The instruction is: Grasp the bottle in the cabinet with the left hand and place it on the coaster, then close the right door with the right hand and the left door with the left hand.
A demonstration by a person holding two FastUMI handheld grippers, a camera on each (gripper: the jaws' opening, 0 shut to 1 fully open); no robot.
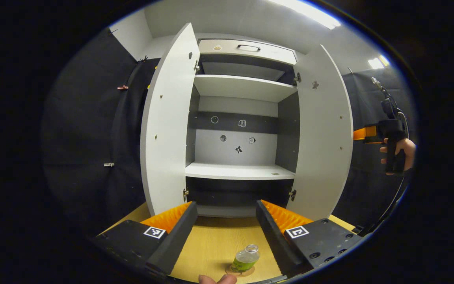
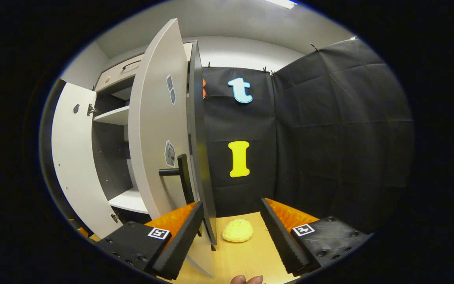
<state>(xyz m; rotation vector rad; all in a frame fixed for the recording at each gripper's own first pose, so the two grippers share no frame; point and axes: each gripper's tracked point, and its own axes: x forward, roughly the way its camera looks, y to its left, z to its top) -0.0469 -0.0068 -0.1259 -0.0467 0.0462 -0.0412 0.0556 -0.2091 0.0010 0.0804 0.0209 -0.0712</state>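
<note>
Right gripper, released, faces the right door edge-on at frame centre-left; handle directly above.

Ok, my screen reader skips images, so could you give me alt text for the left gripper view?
A white cabinet stands with both doors open and its shelves bare. In front of it a small bottle sits on a round coaster on the wooden table, between the open left gripper fingers. The right gripper is held beside the right door.
</note>
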